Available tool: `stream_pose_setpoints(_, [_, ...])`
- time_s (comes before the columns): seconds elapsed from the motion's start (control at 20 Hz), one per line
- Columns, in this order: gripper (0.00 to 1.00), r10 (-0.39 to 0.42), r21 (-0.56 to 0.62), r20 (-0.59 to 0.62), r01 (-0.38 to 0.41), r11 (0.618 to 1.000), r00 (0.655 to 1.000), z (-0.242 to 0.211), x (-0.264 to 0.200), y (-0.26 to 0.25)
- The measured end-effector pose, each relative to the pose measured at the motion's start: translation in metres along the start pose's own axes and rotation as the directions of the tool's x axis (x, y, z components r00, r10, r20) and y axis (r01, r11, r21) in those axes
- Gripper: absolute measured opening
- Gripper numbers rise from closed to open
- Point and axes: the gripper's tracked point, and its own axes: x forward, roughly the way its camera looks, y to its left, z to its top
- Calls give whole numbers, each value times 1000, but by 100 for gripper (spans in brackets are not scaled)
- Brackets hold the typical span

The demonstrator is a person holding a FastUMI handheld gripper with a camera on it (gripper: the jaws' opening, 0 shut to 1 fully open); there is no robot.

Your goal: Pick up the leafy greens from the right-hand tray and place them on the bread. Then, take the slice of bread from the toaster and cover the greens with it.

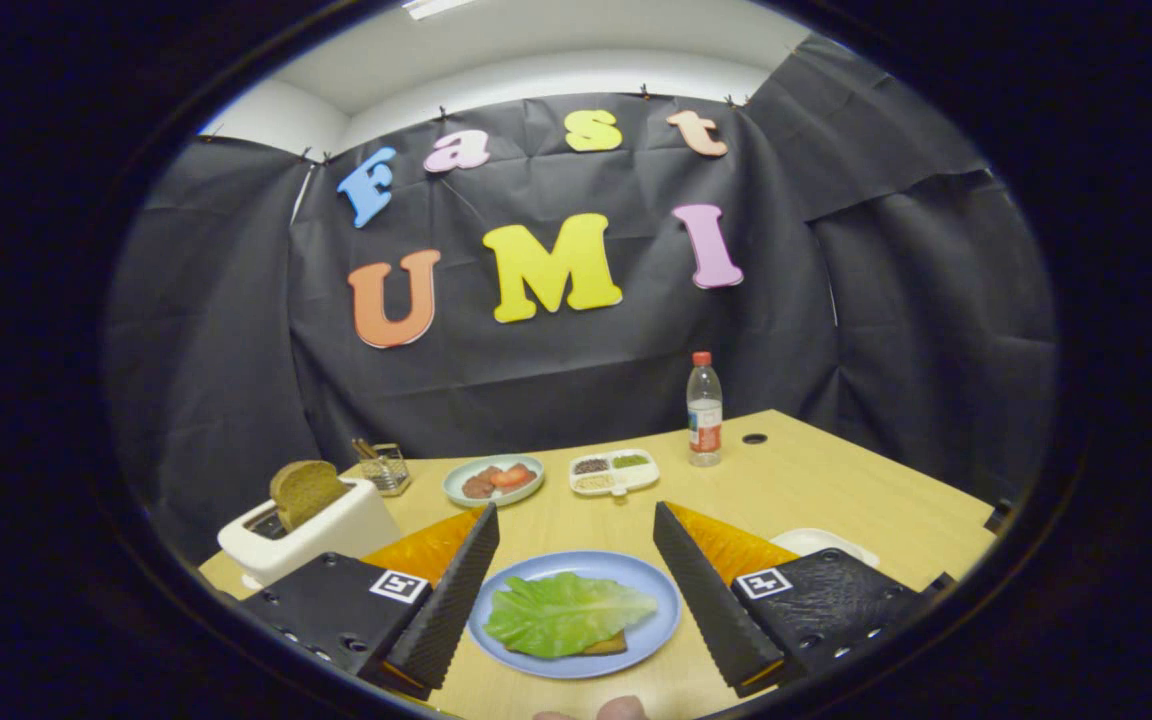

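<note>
Ribbed wedge fingers [576, 525] apart, empty, flanking crinkled greens [568, 612] on round plate [658, 600]

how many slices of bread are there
2. One slice stands upright in the white toaster, ahead and left of the open gripper. The other lies on the blue plate between the fingers, mostly hidden under the lettuce leaf; more may lie beneath.
</note>
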Motion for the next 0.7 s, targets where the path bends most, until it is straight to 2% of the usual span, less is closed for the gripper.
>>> stream_pose_setpoints(0.25, [96, 87, -25, 46, -86, 996, 995, 24, -9, 81])
stream_pose_setpoints(0.55, [96, 148, -18, 48, -147, 989, 988, 17, -2, 166])
stream_pose_setpoints(0.7, [96, 144, -4, 29, -144, 990, 989, 3, 11, 193])
